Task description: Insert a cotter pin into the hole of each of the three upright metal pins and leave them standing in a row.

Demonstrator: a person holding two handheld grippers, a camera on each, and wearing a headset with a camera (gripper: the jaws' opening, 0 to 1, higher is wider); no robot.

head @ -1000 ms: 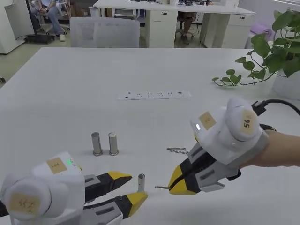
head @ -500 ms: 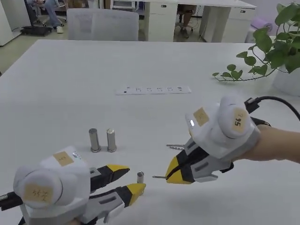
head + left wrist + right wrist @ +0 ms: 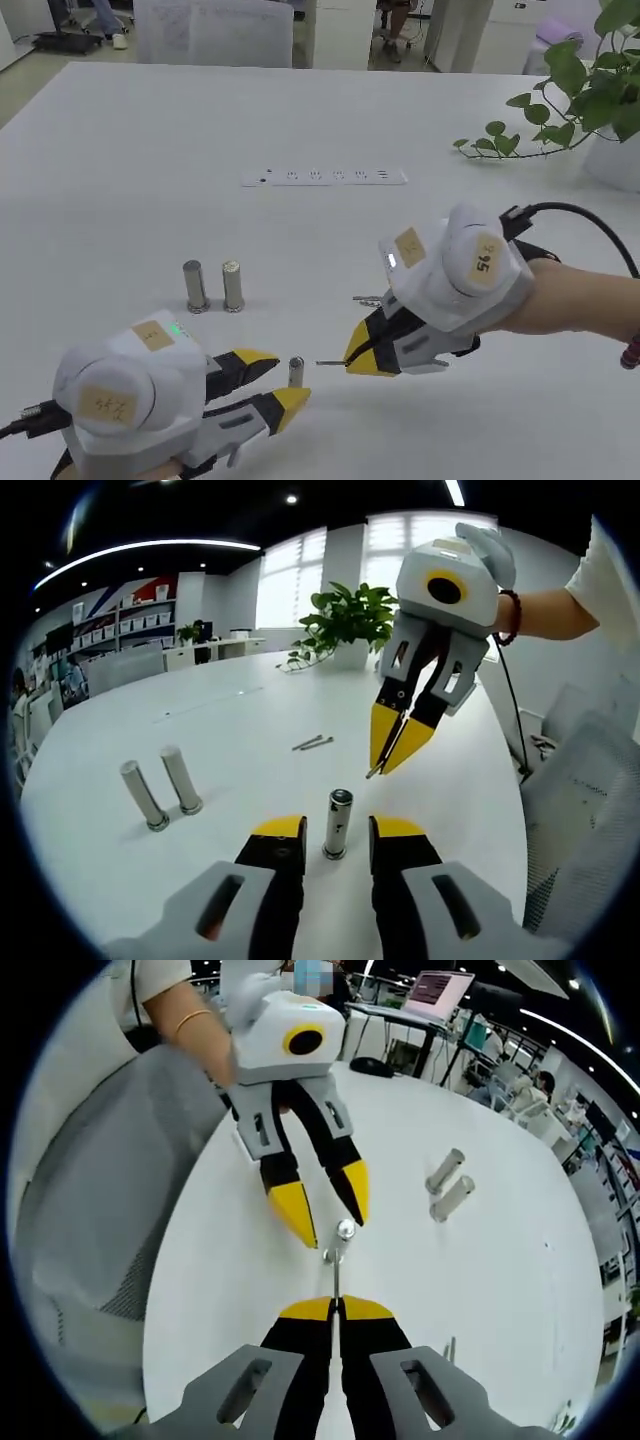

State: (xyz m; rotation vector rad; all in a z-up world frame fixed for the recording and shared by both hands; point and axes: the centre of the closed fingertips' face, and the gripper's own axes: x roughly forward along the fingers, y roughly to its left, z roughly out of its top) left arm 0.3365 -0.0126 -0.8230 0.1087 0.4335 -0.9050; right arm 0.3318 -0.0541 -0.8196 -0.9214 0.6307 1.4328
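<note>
A short metal pin stands upright between the yellow fingertips of my left gripper, which is open around it without gripping. In the left gripper view the pin stands in the gap of the left gripper. My right gripper is shut on a thin cotter pin, whose tip points at the pin's top from the right, a little apart. In the right gripper view the cotter pin reaches toward the pin's head. Two more metal pins stand side by side at the left.
Loose cotter pins lie on the white table behind my right gripper. A white power strip lies farther back. A potted plant stands at the far right. A cable trails from the right gripper.
My right gripper has brought the cotter pin's tip slightly closer to the metal pin. The left gripper stays open around that pin. The head camera has tilted.
</note>
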